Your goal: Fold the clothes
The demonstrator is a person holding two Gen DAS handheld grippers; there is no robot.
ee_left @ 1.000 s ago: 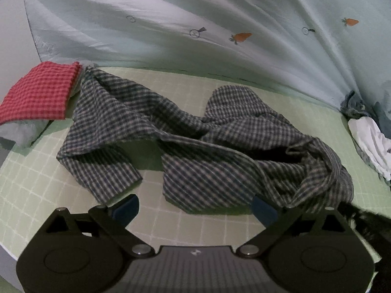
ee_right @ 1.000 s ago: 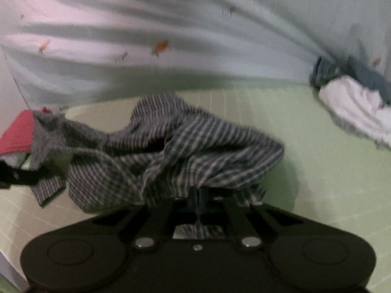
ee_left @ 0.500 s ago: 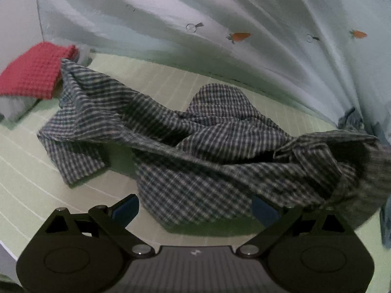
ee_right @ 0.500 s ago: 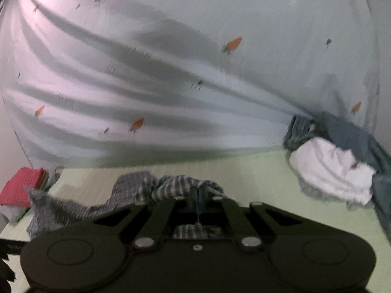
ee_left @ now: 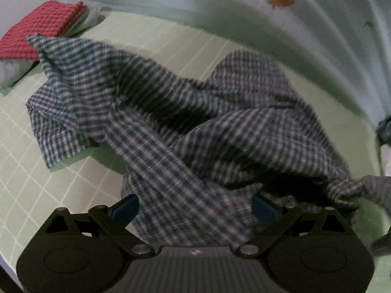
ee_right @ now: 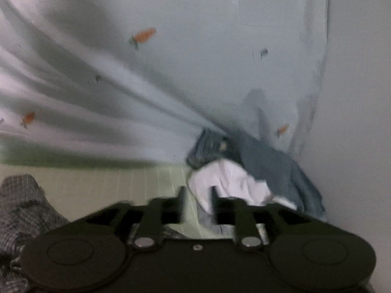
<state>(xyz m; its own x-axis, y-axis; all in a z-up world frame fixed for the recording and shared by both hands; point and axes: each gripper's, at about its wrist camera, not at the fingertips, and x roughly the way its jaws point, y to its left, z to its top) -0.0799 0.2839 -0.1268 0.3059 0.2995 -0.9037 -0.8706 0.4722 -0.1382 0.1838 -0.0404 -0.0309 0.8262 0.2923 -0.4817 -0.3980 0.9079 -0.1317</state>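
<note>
While the left gripper hangs spread over the checked shirt, the right gripper, fingers slightly parted, faces a white cloth at twelve o'clock.

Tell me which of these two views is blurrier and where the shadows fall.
Right wrist view is blurrier: the right gripper and white garment smear. Left wrist view is sharper, though the checked shirt smears slightly, with dark shadow in its folds.
</note>
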